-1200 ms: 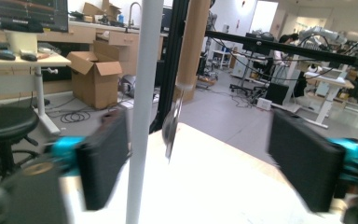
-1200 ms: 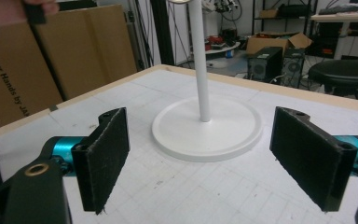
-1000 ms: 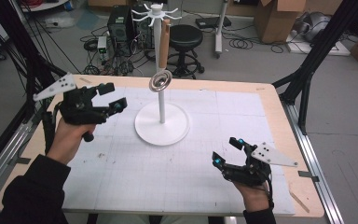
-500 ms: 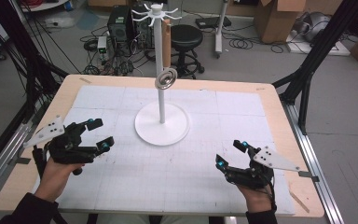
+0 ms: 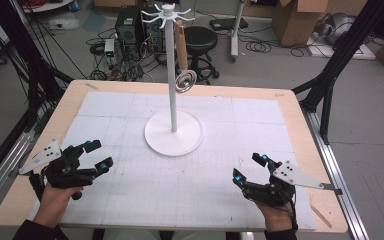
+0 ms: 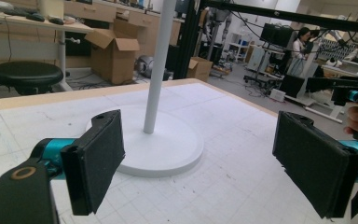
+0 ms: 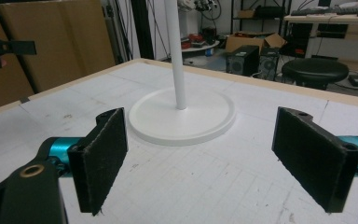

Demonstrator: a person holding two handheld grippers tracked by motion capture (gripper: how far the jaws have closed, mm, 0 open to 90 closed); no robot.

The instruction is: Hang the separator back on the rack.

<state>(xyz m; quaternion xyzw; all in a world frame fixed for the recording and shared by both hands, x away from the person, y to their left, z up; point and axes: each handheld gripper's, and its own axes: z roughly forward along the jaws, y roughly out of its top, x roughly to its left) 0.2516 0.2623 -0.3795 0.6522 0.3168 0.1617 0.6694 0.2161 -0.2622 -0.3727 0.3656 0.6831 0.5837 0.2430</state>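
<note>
Flanking the white stand [image 5: 173,135], the left gripper [image 5: 96,155] and right gripper [image 5: 249,167] gape empty; a strainer-like utensil [image 5: 185,81] hangs above.

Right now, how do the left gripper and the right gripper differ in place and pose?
The left gripper sits near the table's left edge, while the right gripper sits near the right edge. The left gripper points right and away toward the white stand; the right gripper points left and away toward it. Both are open, empty, held low over the white mat.

Overhead plus 2 low stand-facing [image 5: 173,134] views
</note>
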